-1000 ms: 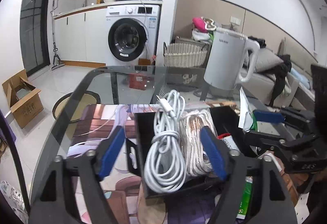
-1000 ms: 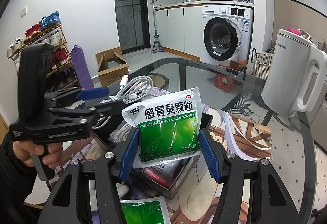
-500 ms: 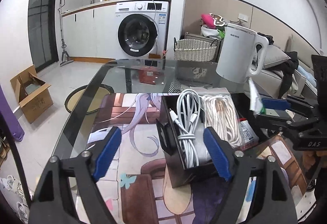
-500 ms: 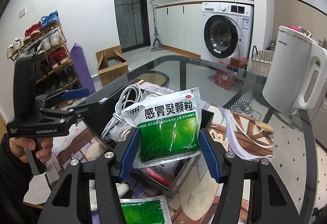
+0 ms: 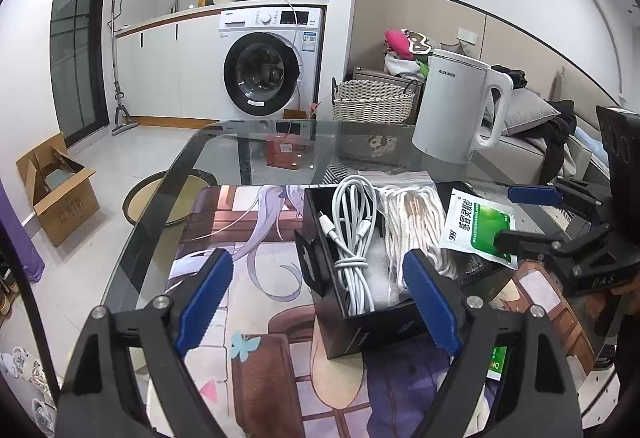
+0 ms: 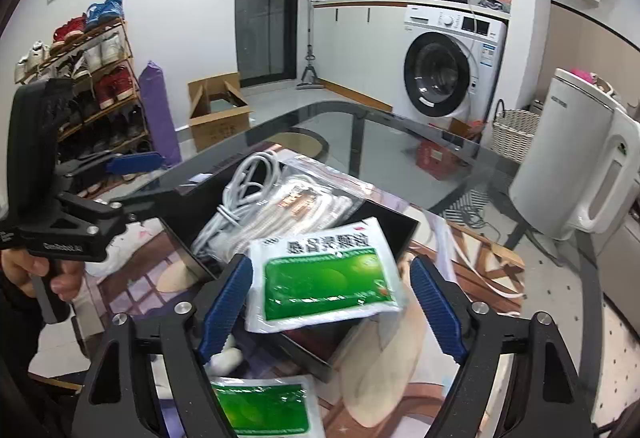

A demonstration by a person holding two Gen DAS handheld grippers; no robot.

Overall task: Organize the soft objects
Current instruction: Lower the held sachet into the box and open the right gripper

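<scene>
A black box [image 5: 360, 330] on the table mat holds a coiled white cable [image 5: 354, 234] and a bagged white cord [image 5: 416, 222]. My left gripper [image 5: 316, 298] is open and empty, in front of the box. My right gripper [image 6: 332, 302] is open; the green-and-white medicine packet [image 6: 324, 278] lies loose between its fingers, tilted over the box's right side [image 6: 384, 234]. The packet also shows in the left wrist view [image 5: 476, 226]. A second green packet [image 6: 264, 410] lies on the mat below the right gripper.
A white electric kettle [image 5: 456, 110] stands on the glass table [image 5: 256, 146] behind the box. The printed mat [image 5: 240, 238] covers the near part of the table. A washing machine [image 5: 272, 66], wicker basket [image 5: 372, 102] and cardboard box [image 5: 56, 186] are on the floor beyond.
My left gripper let go of the white cable into the box and drew back. My right gripper opened and the green packet dropped, tilting down over the box.
</scene>
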